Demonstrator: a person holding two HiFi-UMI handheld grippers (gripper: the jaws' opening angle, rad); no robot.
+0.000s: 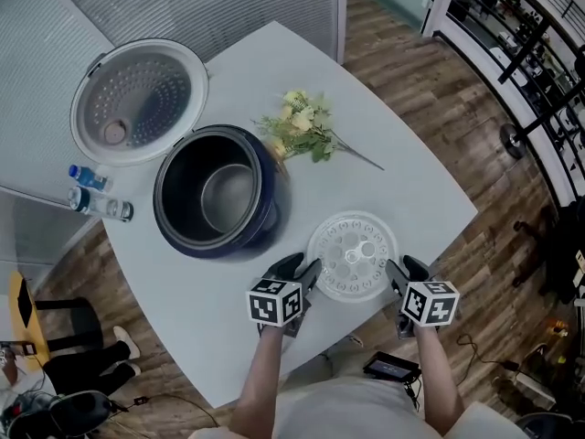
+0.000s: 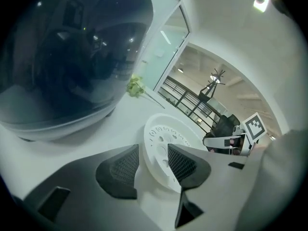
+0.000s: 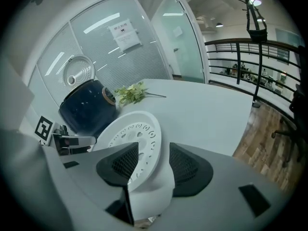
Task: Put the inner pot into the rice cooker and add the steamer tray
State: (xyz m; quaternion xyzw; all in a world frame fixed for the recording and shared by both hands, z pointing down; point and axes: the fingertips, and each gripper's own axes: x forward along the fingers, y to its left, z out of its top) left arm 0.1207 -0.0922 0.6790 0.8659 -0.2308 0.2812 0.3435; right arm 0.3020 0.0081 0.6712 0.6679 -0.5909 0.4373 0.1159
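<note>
The dark blue rice cooker [image 1: 260, 213] stands open on the white table [image 1: 416, 186], and the metal inner pot [image 1: 227, 199] sits inside it. The round white perforated steamer tray [image 1: 354, 254] lies flat near the table's front edge. My left gripper [image 1: 303, 269] is at the tray's left rim and my right gripper [image 1: 402, 269] at its right rim. In the left gripper view the tray's rim [image 2: 161, 134] stands between the jaws of the left gripper [image 2: 153, 160]. In the right gripper view the tray [image 3: 127, 129] reaches between the jaws of the right gripper [image 3: 154, 160]. Gaps show beside the pads of both.
The cooker's lid [image 1: 137, 99] lies tipped open at the back left. A sprig of yellow flowers [image 1: 302, 131] lies behind the tray. Two water bottles [image 1: 96, 195] lie at the table's left edge. The person's arms reach in from the table's near edge.
</note>
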